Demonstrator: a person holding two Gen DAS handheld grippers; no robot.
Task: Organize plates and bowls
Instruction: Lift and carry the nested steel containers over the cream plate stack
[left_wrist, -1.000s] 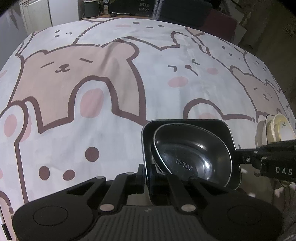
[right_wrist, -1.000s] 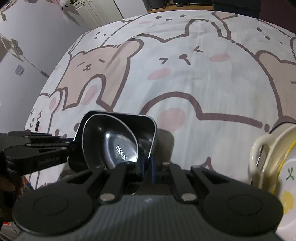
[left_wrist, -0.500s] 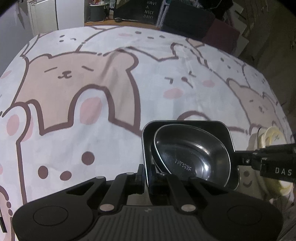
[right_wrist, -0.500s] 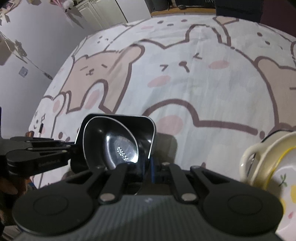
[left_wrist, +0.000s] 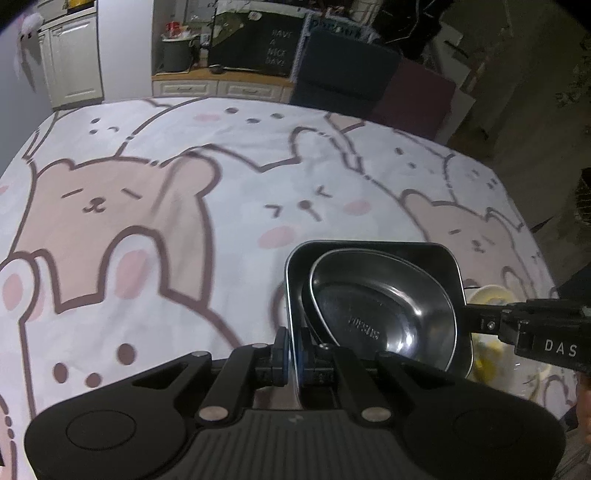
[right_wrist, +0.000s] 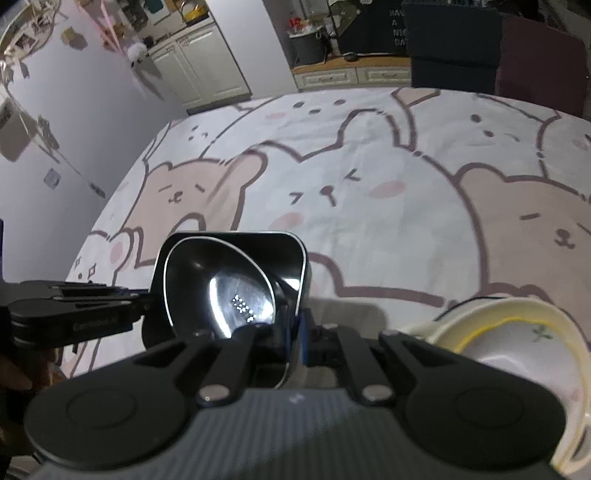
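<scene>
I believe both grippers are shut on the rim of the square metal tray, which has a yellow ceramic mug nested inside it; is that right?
Not quite. The left gripper and right gripper are both shut on the square metal tray, but an oval metal dish is nested inside it, not a mug. The left wrist view shows this; the pale yellow crockery sits apart on the cloth.
</scene>
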